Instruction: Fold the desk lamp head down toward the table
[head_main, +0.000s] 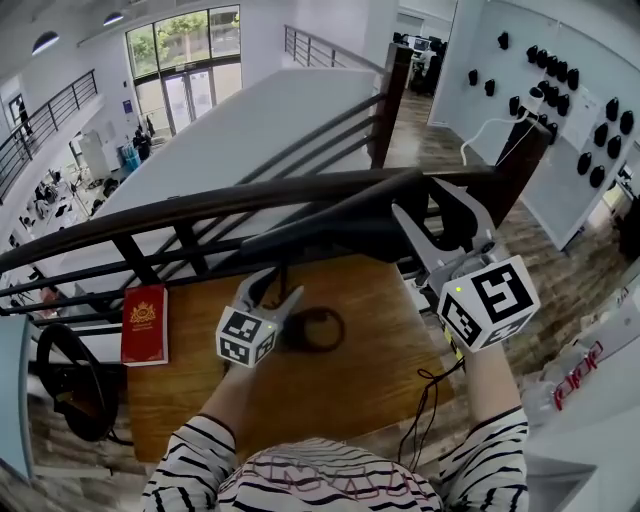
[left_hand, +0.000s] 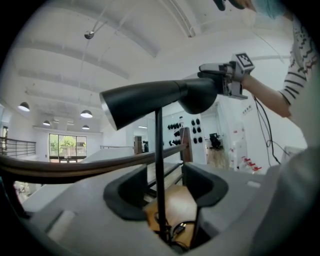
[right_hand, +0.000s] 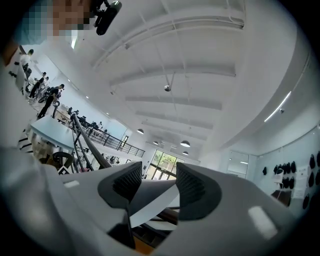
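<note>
— Where is the desk lamp (left_hand: 190, 95) standing?
— Its ring-shaped base (head_main: 340, 330) is resting near the middle of the wooden table (head_main: 350, 385), and the thin black stem (left_hand: 159, 155) is rising straight up from it. The lamp head (left_hand: 145, 102) is stretching out level at the top, above the table and in front of the dark railing (head_main: 150, 222).
— What is the left gripper (head_main: 280, 288) doing?
— It is reaching in low beside the base. Its jaws are standing fairly wide with the stem between them. A gap is showing on each side of the stem, so the pads are not pressing it.
— And the right gripper (head_main: 425, 200)?
— It is sitting higher, at the rear end of the lamp head. The head is filling the space between its jaws, and the pads are lying against it on both sides.
— Is anything else lying on the table?
— A red book (head_main: 145, 322) is lying at the left edge, well apart from the lamp.
</note>
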